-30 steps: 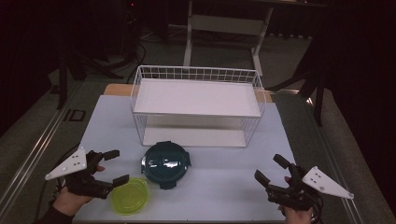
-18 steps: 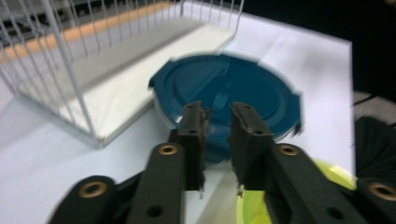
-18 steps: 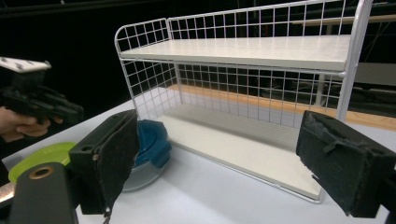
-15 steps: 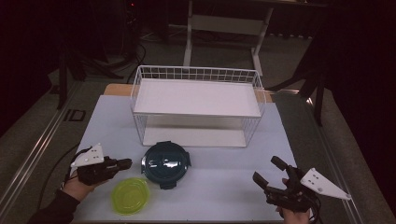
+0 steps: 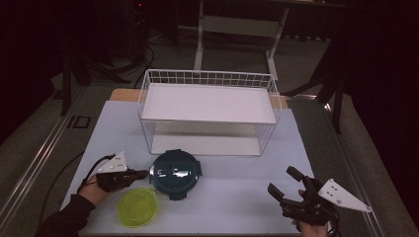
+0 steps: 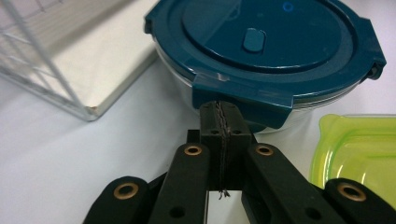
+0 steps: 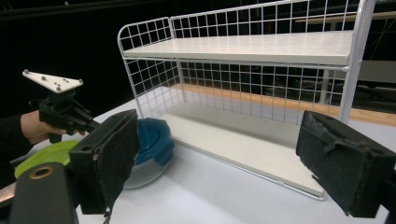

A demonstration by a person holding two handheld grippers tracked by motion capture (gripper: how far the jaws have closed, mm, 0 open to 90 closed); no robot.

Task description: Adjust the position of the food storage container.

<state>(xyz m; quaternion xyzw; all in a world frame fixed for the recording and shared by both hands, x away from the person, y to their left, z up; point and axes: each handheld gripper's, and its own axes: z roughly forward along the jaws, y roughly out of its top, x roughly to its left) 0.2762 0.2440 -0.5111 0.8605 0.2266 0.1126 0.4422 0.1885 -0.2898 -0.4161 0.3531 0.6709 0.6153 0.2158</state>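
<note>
**Closed jaws at the clasp: where this could slip**

At the near left of the table (image 5: 207,207) we have the left gripper (image 5: 141,174), its jaws pressed together with nothing between them, their tips at the side clasp (image 6: 243,100) of the blue-lidded container (image 5: 176,173). In the left gripper view the joined tips sit right under that clasp; we cannot tell whether they touch it. Just near of the gripper lies the yellow-green lid (image 5: 138,206), beside the container and apart from it.

We judge the work in hand to be prying or nudging that clasp. The container rests on a smooth surface with nothing bracing it, so a push from the left could slide it to the right instead of lifting the clasp. An upward lever could also tip the near-left edge and rock the container. If the tips skid off the clasp, they may swing into the yellow-green lid and knock it toward the near table edge.

Behind the container stands the white wire rack (image 5: 210,79), both shelves bare; a hard shove far-ward could run the container into the rack's lower shelf.

At the near right, the right gripper (image 5: 289,185) hovers with jaws spread wide, well apart from the container, so it offers no steadying hold yet.
</note>
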